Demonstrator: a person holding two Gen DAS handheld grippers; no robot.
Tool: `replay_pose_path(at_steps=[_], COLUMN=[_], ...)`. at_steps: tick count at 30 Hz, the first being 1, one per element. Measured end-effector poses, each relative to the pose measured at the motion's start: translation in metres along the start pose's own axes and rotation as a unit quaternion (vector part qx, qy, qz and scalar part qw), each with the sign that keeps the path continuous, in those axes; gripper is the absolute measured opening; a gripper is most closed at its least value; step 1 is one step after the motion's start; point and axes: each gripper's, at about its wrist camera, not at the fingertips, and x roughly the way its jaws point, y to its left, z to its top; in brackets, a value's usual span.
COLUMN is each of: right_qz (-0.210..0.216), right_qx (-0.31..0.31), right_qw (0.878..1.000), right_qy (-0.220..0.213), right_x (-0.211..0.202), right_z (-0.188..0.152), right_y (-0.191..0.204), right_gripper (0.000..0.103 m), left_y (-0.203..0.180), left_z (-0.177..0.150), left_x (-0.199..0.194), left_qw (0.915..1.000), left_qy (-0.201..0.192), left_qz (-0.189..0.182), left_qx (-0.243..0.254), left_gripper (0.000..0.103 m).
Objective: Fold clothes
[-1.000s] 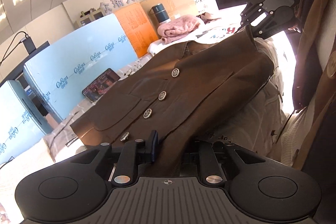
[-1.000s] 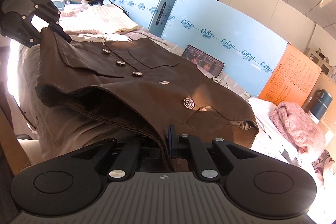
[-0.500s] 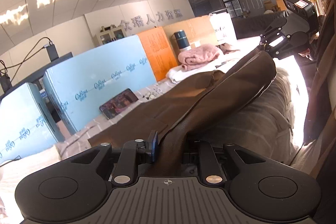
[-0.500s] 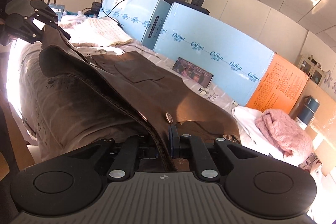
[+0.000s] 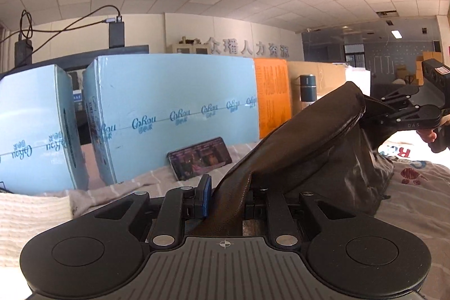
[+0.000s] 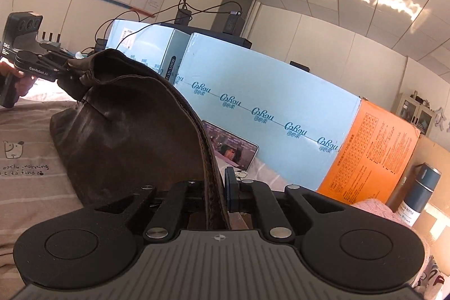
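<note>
A dark brown jacket [image 5: 315, 142] hangs stretched between both grippers above a bed sheet [image 5: 416, 204]. My left gripper [image 5: 227, 196] is shut on one edge of the jacket. My right gripper [image 6: 218, 187] is shut on the other edge, along a stitched hem [image 6: 208, 159]. Each gripper shows in the other's view: the right one [image 5: 374, 114] at the far right, the left one [image 6: 70, 72] at the far left. The jacket's lower part rests on the sheet [image 6: 28, 159]. Its buttons are hidden.
Light blue boxes [image 5: 174, 117] and an orange box [image 5: 274, 100] stand along the back. A phone [image 5: 199, 159] leans against the blue box. A dark flask [image 6: 419, 193] and a pink knit [image 6: 377, 212] lie at the right. A cream knit [image 5: 31, 215] lies at the left.
Both grippers have carried the jacket's held edge up and forward over the bed. The jacket's buttoned front has turned out of sight and the cloth now bunches between the grippers.
</note>
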Motion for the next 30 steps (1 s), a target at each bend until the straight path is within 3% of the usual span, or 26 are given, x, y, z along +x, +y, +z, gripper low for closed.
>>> replay_pose_path(at_steps=[5,6,7,8,10,11,12,16,18,20,25,30], right_qz=[0.006,0.004,-0.001,-0.005,-0.018,-0.024,-0.031,-0.082,-0.098,-0.106,-0.115,-0.091], right_qx=[0.008,0.011,0.017,0.027,0.062,0.081,0.101,0.166,0.217,0.264,0.301,0.334], right_qw=[0.999,0.999,0.999,0.999,0.998,0.996,0.994,0.983,0.971,0.959,0.947,0.938], right_qy=[0.046,0.051,0.051,0.046,0.027,0.015,0.006,-0.015,-0.022,-0.011,0.018,0.0], right_x=[0.044,0.05,0.055,0.058,0.058,0.057,0.055,0.043,0.039,0.038,0.048,0.047], right_z=[-0.016,-0.02,-0.022,-0.025,-0.03,-0.032,-0.035,-0.042,-0.046,-0.052,-0.06,-0.067], right_y=[-0.011,-0.013,-0.014,-0.016,-0.021,-0.024,-0.027,-0.037,-0.043,-0.047,-0.055,-0.064], right_gripper=[0.006,0.006,0.008,0.014,0.037,0.053,0.061,0.075,0.086,0.086,0.087,0.082], left_y=[0.024,0.028,0.033,0.038,0.047,0.052,0.057,0.072,0.075,0.075,0.075,0.077], left_z=[-0.008,-0.009,-0.011,-0.013,-0.018,-0.02,-0.021,-0.028,-0.031,-0.031,-0.033,-0.035], left_x=[0.047,0.054,0.06,0.065,0.068,0.067,0.067,0.065,0.066,0.067,0.072,0.073], left_qw=[0.9974,0.9964,0.9952,0.9941,0.9929,0.9921,0.9909,0.9844,0.9817,0.9809,0.9804,0.979], left_qy=[0.068,0.079,0.091,0.099,0.096,0.089,0.082,0.073,0.078,0.082,0.092,0.095], left_qz=[-0.008,-0.009,-0.008,-0.007,-0.01,-0.014,-0.018,-0.028,-0.028,-0.025,-0.012,-0.004], left_qx=[-0.023,-0.029,-0.037,-0.045,-0.07,-0.087,-0.104,-0.158,-0.172,-0.174,-0.174,-0.18], left_gripper=[0.023,0.026,0.035,0.04,0.065,0.07,0.077,0.084,0.086,0.087,0.088,0.088])
